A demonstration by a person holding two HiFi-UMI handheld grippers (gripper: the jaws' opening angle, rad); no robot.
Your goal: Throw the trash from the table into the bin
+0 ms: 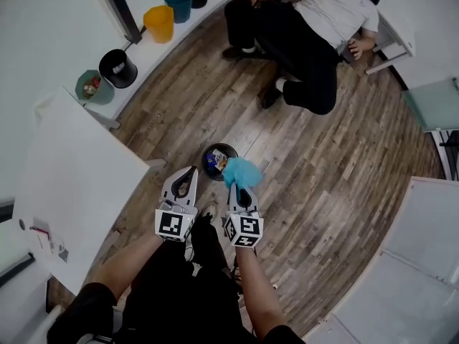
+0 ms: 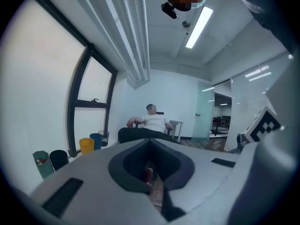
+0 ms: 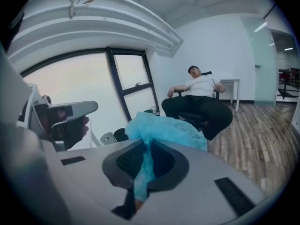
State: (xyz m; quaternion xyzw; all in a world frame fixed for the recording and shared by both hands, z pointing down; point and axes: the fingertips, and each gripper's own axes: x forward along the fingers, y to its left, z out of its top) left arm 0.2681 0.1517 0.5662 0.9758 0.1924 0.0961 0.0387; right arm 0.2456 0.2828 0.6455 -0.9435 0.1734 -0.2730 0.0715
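A crumpled light-blue wad (image 1: 239, 170) sticks out of my right gripper (image 1: 241, 186), which is shut on it. In the right gripper view the blue wad (image 3: 165, 130) bulges over the closed jaws of the right gripper (image 3: 146, 144). A small black bin (image 1: 219, 145) with trash inside stands on the wood floor just ahead of both grippers, and the wad hangs beside its right rim. My left gripper (image 1: 189, 172) is to the bin's left with its tips together. In the left gripper view, the left gripper (image 2: 150, 142) shows only a small reddish shape behind the tips, too unclear to name.
A white table (image 1: 72, 185) lies to the left. Along the far wall stand green (image 1: 93, 87), black (image 1: 118, 69), yellow (image 1: 159, 24) and blue (image 1: 179, 4) bins. A person (image 1: 308, 34) sits in a chair beyond the black bin. White furniture (image 1: 423, 249) is at the right.
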